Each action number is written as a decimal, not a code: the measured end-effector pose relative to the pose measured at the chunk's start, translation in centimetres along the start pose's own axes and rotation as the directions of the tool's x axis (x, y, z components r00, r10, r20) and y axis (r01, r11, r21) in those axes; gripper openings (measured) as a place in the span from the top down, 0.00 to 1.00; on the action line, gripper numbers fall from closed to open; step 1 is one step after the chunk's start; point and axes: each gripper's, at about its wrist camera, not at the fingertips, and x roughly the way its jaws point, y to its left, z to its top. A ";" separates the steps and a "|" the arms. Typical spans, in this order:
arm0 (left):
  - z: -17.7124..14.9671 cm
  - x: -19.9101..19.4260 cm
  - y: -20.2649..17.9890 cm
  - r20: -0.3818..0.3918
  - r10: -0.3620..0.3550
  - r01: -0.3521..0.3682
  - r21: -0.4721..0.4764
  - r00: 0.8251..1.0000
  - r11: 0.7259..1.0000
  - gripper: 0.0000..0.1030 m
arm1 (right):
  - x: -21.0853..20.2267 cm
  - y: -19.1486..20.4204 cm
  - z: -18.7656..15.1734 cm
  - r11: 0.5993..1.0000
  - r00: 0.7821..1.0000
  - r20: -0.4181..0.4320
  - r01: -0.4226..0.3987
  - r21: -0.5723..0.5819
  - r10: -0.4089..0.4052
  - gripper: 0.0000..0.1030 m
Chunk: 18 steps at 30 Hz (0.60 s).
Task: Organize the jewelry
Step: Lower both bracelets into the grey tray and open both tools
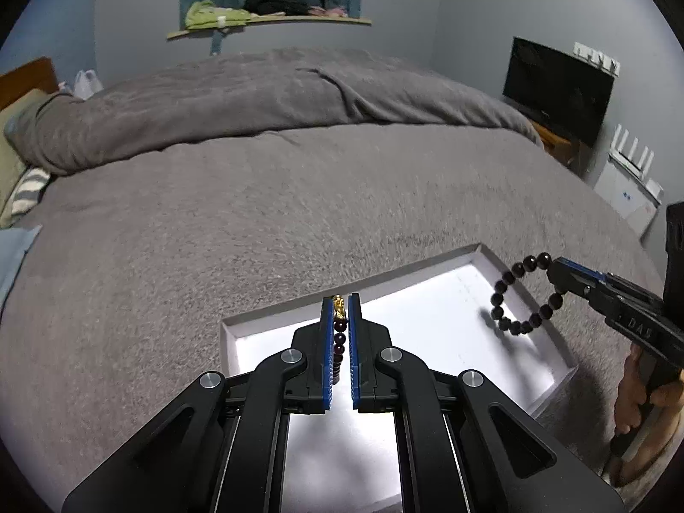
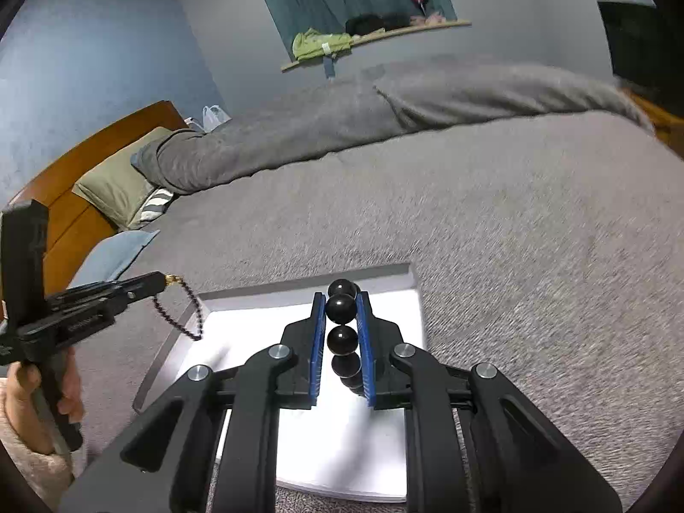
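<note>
Lower centre of both views: shallow white rectangular tray (image 1: pixel 431 312) w/ thin raised rim, interior bare, on a fuzzy grey blanket (image 1: pixel 256 213). L gripper (image 1: pixel 340 303), blue ribbed pads nearly together, pinches a thin bracelet (image 1: pixel 340 342) of small dark beads w/ a gold charm at the tips. R gripper (image 2: pixel 342 299) pinches a large-bead bracelet (image 2: pixel 342 337), glossy black spheres; in left view, its loop hangs over the tray's right rim.
</note>
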 end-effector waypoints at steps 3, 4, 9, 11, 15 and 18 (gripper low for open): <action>-0.4 0.9 -0.1 -0.011 0.007 -0.007 0.011 1.000 1.000 0.93 | 0.8 0.5 -0.2 0.999 0.999 -0.024 -0.048 -0.003 0.048 0.86; -0.5 1.4 0.2 -0.019 0.000 0.000 0.000 1.000 1.000 0.93 | 1.0 0.7 -0.2 0.998 0.998 -0.032 -0.059 -0.006 0.059 0.86; -0.8 4.0 1.7 -0.058 -0.002 0.000 -0.032 0.998 0.999 0.93 | 1.3 1.4 -0.5 0.994 0.992 -0.063 -0.113 -0.013 0.112 0.86; -0.8 4.9 2.4 -0.069 0.020 -0.023 -0.040 0.997 0.999 0.93 | 1.4 1.5 -0.6 0.996 0.994 -0.077 -0.084 -0.028 0.082 0.86; -1.1 5.9 4.2 -0.090 0.066 -0.072 -0.067 0.994 0.995 0.93 | 1.8 1.0 -1.2 0.998 0.993 -0.116 0.031 -0.052 -0.036 0.86; -1.5 6.7 5.2 -0.125 0.084 -0.095 -0.080 0.989 0.992 0.93 | 2.4 0.3 -1.5 0.996 0.986 -0.142 0.079 -0.050 -0.085 0.86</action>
